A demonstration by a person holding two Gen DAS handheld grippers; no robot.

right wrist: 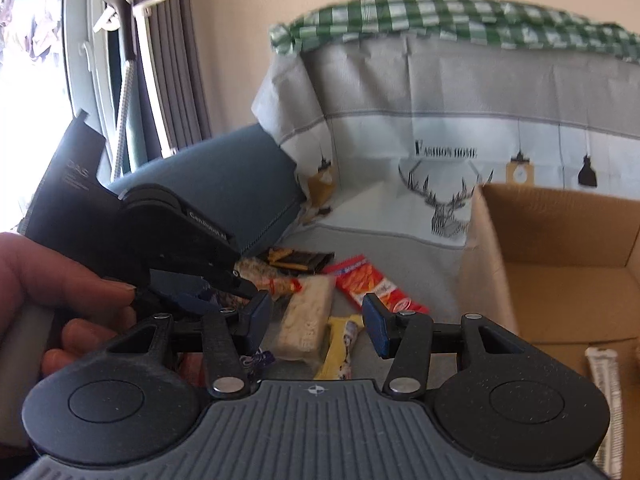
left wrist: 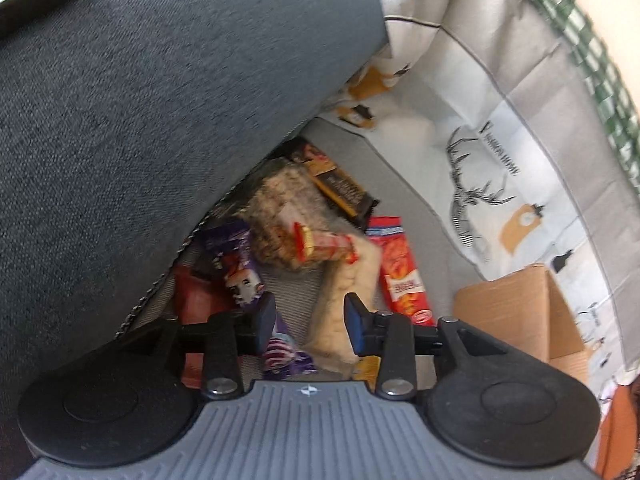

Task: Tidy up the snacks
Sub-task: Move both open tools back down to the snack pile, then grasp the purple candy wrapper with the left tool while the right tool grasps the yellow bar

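A heap of snacks lies on the grey sofa cover. In the left wrist view I see a red cracker packet (left wrist: 400, 268), a black-and-gold bar (left wrist: 340, 188), a puffed rice cake (left wrist: 280, 208), a purple packet (left wrist: 240, 272) and a pale rice bar (left wrist: 344, 312). My left gripper (left wrist: 310, 320) is open and empty, just above the pale bar and purple packet. In the right wrist view my right gripper (right wrist: 316, 324) is open and empty, over a yellow packet (right wrist: 340, 348) and the pale rice bar (right wrist: 306, 320). The left gripper's body (right wrist: 172, 232) hovers over the heap's left side.
An open cardboard box (right wrist: 560, 264) stands at the right, with a white wrapped snack (right wrist: 604, 384) inside; it also shows in the left wrist view (left wrist: 520, 312). A dark blue cushion (left wrist: 160, 120) borders the heap on the left. The printed cover (right wrist: 440, 152) drapes the sofa back.
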